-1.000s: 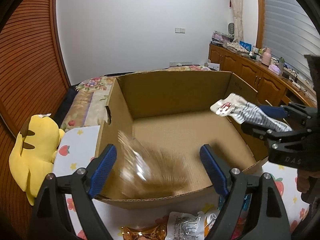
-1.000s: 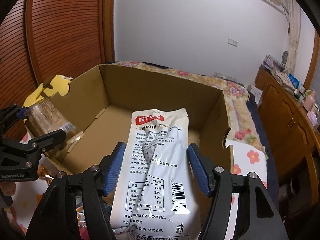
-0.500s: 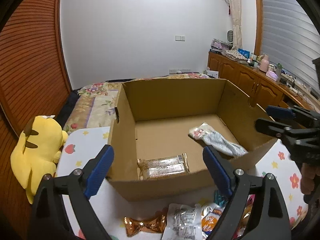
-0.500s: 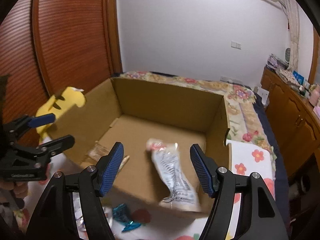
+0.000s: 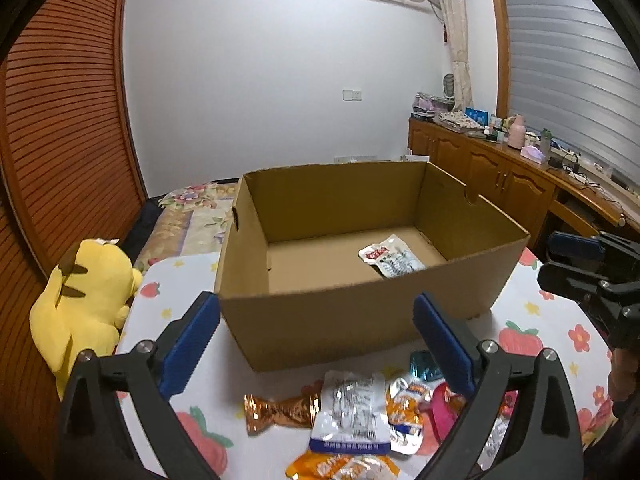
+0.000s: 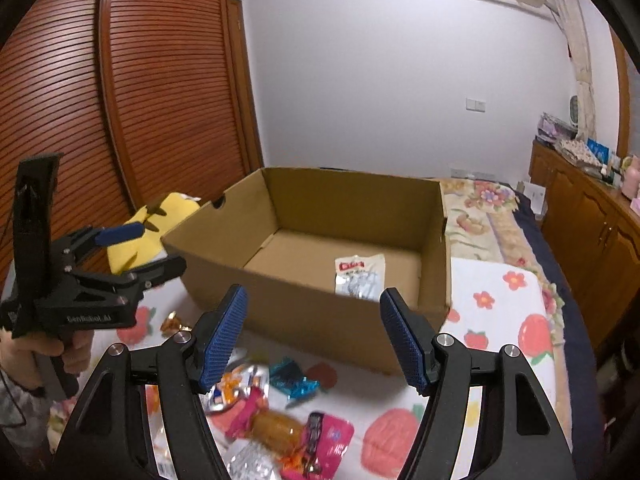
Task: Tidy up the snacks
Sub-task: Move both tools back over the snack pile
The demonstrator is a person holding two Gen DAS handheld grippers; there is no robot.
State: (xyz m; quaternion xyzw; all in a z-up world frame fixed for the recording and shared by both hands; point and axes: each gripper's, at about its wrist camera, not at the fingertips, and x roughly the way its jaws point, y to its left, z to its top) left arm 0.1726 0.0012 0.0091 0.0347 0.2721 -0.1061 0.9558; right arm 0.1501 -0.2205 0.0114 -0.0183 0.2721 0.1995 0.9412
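Note:
An open cardboard box (image 5: pixel 352 320) (image 6: pixel 320 316) stands on the fruit-print cloth. Inside it lies a white snack pouch with a red label (image 5: pixel 390 260) (image 6: pixel 358 276). A pile of loose snacks (image 5: pixel 360 412) (image 6: pixel 280 408) lies on the cloth in front of the box, among them a gold-wrapped candy (image 5: pixel 280 412) and a white packet (image 5: pixel 352 416). My left gripper (image 5: pixel 316 344) hangs in front of the box's near wall, its jaws opening with nothing between them. My right gripper (image 6: pixel 312 336) is open and empty too, above the pile.
A yellow plush toy (image 5: pixel 80 296) (image 6: pixel 148 236) sits left of the box. A hand (image 6: pixel 40 352) holds the left gripper. Brown louvred doors (image 6: pixel 120 100) stand to the left, a wooden sideboard (image 5: pixel 500 168) with clutter to the right, a flowered bed (image 6: pixel 480 216) behind.
Both grippers let go of their snacks, which dropped into the box. Both pulled back from the box, so the pile in front came into view.

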